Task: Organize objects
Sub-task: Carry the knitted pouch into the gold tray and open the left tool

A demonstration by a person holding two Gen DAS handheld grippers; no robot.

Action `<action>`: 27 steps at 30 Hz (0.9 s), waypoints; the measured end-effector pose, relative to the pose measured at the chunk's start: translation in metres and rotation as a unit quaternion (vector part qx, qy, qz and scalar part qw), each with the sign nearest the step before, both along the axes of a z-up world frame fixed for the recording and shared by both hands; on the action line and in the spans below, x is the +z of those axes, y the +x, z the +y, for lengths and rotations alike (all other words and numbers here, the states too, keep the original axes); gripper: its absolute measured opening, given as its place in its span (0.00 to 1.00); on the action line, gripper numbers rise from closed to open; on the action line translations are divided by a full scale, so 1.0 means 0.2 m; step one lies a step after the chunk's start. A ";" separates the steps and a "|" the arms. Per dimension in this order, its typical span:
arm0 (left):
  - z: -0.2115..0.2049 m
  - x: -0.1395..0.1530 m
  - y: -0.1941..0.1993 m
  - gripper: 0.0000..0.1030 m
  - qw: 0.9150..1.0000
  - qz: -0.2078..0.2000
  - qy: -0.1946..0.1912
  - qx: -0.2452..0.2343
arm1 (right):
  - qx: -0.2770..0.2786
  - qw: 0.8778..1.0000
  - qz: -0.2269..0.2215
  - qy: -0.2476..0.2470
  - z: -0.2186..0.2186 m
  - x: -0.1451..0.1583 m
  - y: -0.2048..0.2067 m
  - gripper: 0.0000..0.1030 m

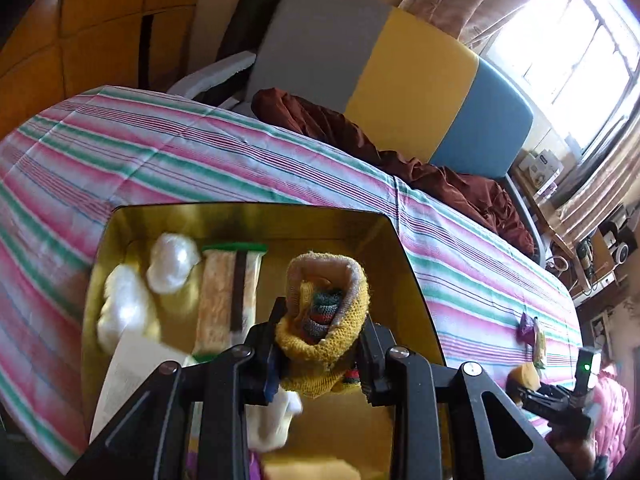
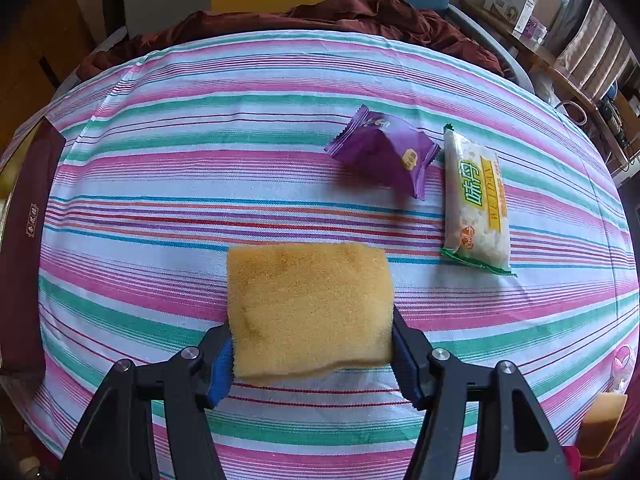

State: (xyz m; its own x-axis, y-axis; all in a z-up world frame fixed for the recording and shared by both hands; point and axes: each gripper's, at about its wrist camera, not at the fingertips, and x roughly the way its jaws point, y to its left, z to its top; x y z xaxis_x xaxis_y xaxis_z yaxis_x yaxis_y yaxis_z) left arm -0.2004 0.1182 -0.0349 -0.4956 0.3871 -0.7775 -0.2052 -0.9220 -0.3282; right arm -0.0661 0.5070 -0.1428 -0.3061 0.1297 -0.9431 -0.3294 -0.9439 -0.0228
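Observation:
My left gripper [image 1: 320, 356] is shut on a rolled yellow knitted sock [image 1: 326, 320] and holds it over a gold box [image 1: 248, 216]. In the box lie two white cotton balls [image 1: 172, 258], a green-edged snack pack [image 1: 230, 300] and a white paper card [image 1: 132, 372]. My right gripper [image 2: 312, 356] is shut on a yellow sponge [image 2: 308, 304] just above the striped cloth [image 2: 200, 184]. A purple snack packet [image 2: 384, 150] and a green-edged Weidan packet [image 2: 478, 200] lie beyond the sponge, to the right.
The gold box's dark red side [image 2: 24, 216] shows at the left edge of the right wrist view. A brown blanket [image 1: 400, 152] lies along the far edge of the cloth. Another yellow sponge [image 2: 604, 420] sits at the near right. A shelf with boxes [image 2: 516, 4] stands far right.

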 end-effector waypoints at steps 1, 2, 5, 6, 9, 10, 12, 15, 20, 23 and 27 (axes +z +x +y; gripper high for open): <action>0.02 -0.01 -0.04 0.30 1.000 -0.006 -0.002 0.000 | 0.000 1.000 0.000 0.000 0.00 0.00 0.00 0.63; 0.04 -0.03 -0.08 0.30 1.000 -0.010 -0.007 0.003 | 0.000 1.000 0.000 0.000 0.00 0.00 0.00 0.63; 0.09 -0.08 -0.19 0.30 0.999 -0.032 -0.021 -0.003 | -0.001 1.000 0.000 0.000 0.00 0.00 0.00 0.64; 0.11 -0.10 -0.22 0.30 0.999 -0.038 -0.027 -0.006 | -0.001 1.000 0.000 -0.001 -0.01 0.00 0.01 0.64; 0.17 -0.16 -0.31 0.31 0.997 -0.046 -0.063 -0.013 | -0.001 1.000 0.000 0.000 0.00 0.01 0.01 0.64; 0.18 -0.18 -0.33 0.31 0.996 -0.047 -0.069 -0.013 | -0.001 1.000 0.000 0.000 0.00 0.01 0.01 0.64; 0.19 -0.22 -0.36 0.31 0.996 -0.051 -0.077 -0.019 | -0.001 1.000 0.000 -0.001 0.00 0.01 0.02 0.64; 0.21 -0.26 -0.41 0.32 0.994 -0.053 -0.093 -0.020 | 0.000 1.000 0.000 -0.001 0.00 0.01 0.02 0.64; 0.22 -0.30 -0.44 0.52 0.993 -0.051 -0.106 -0.017 | 0.000 1.000 0.000 -0.001 0.00 0.02 0.02 0.65; 0.21 -0.29 -0.44 0.54 0.993 -0.043 -0.104 -0.017 | 0.000 1.000 0.000 -0.001 0.00 0.02 0.02 0.65; 0.18 -0.23 -0.40 0.58 0.995 -0.029 -0.093 -0.014 | 0.001 1.000 0.000 -0.001 0.01 0.02 0.02 0.65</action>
State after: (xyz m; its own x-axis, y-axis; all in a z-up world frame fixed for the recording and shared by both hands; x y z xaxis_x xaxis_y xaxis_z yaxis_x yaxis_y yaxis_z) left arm -0.2807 0.1546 -0.0802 -0.4391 0.2470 -0.8638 -0.2183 -0.9620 -0.1641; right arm -0.0626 0.5082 -0.1392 -0.3059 0.1275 -0.9435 -0.3280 -0.9445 -0.0213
